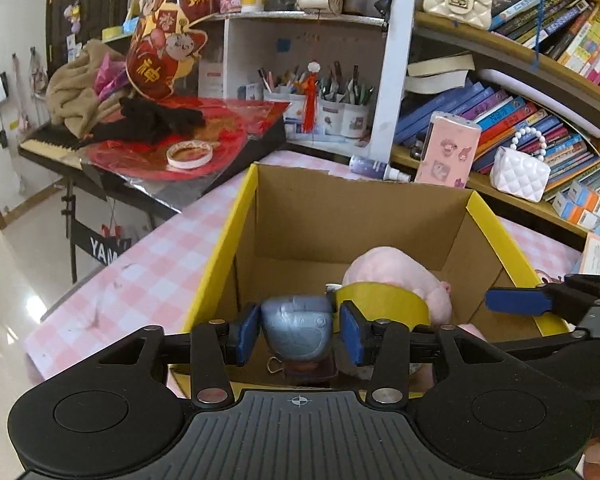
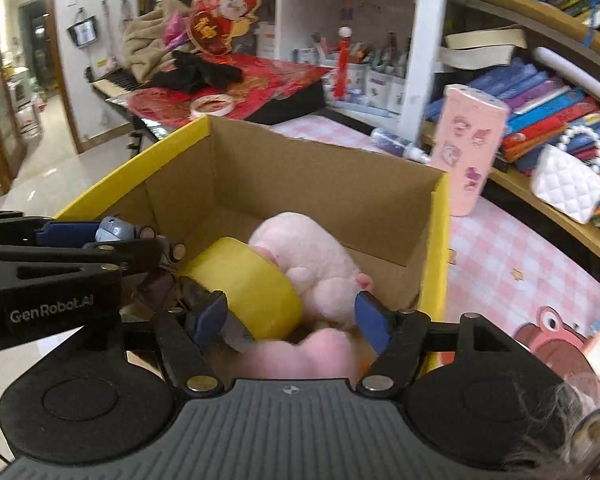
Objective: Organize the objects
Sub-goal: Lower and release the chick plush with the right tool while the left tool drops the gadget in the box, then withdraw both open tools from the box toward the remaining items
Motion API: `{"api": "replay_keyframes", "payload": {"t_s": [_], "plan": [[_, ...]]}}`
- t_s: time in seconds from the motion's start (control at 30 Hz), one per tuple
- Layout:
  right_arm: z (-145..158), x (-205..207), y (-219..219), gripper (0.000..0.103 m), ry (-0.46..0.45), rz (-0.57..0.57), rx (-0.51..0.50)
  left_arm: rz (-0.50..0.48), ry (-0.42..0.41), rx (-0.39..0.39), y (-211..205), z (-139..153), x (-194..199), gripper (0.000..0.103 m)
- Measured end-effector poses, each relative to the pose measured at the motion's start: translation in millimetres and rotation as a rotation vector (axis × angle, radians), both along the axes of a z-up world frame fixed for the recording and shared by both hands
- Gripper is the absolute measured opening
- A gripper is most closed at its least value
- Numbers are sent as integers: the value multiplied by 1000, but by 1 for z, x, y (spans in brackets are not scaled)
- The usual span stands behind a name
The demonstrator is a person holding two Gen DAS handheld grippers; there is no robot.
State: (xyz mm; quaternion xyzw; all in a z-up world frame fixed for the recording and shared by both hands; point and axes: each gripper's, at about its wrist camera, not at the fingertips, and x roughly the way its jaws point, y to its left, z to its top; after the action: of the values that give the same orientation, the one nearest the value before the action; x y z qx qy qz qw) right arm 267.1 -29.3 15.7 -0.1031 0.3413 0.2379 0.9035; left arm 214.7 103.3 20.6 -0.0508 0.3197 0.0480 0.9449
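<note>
An open cardboard box with yellow rims [image 1: 236,236] [image 2: 440,240] stands on the pink checked table. Inside lie a pink plush toy [image 1: 396,276] [image 2: 312,256] and a yellow tape roll [image 1: 384,300] [image 2: 244,280]. My left gripper [image 1: 298,330] is shut on a grey-blue toy figure [image 1: 296,326], held over the box's near edge; the figure shows at the left of the right wrist view [image 2: 116,230]. My right gripper [image 2: 290,316] is open and empty above the tape roll and plush; one of its fingertips [image 1: 516,300] shows in the left wrist view.
A pink patterned bottle [image 1: 446,152] [image 2: 470,152] and a purple spray bottle [image 1: 370,166] stand behind the box. A white quilted purse [image 1: 522,172] sits on the bookshelf at the right. A keyboard with red decorations and white tape [image 1: 188,154] stands at the back left.
</note>
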Motion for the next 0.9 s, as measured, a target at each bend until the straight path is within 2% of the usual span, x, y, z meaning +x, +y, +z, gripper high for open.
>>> {"api": "replay_keyframes", "payload": {"t_s": [0.03,0.1,0.3,0.47,0.6,0.77,0.83,0.9], "plan": [[1,-4,-2,69,-9,-5,5,-6,-11,-2,0,2,-3,59],[5,-12,-5,69,-34,-21,11,-15,-32,-2,0,6,-9,68],[21,-36,-14,70,-72,-67,38,-28,-145,16,0,31,-40,69],[35,-68,-22,70,-124,-138,74,-20,-207,7,5,43,-76,76],[35,-92,-27,76,-117,-197,89,-26,-187,5,8,41,-100,76],[29,-125,-26,76,-119,-231,62,-28,-142,3,10,30,-123,77],[25,-140,-25,76,-123,-251,48,-29,-125,12,8,24,-132,81],[20,-153,-25,76,-122,-276,36,-32,-102,23,6,18,-141,81]]}}
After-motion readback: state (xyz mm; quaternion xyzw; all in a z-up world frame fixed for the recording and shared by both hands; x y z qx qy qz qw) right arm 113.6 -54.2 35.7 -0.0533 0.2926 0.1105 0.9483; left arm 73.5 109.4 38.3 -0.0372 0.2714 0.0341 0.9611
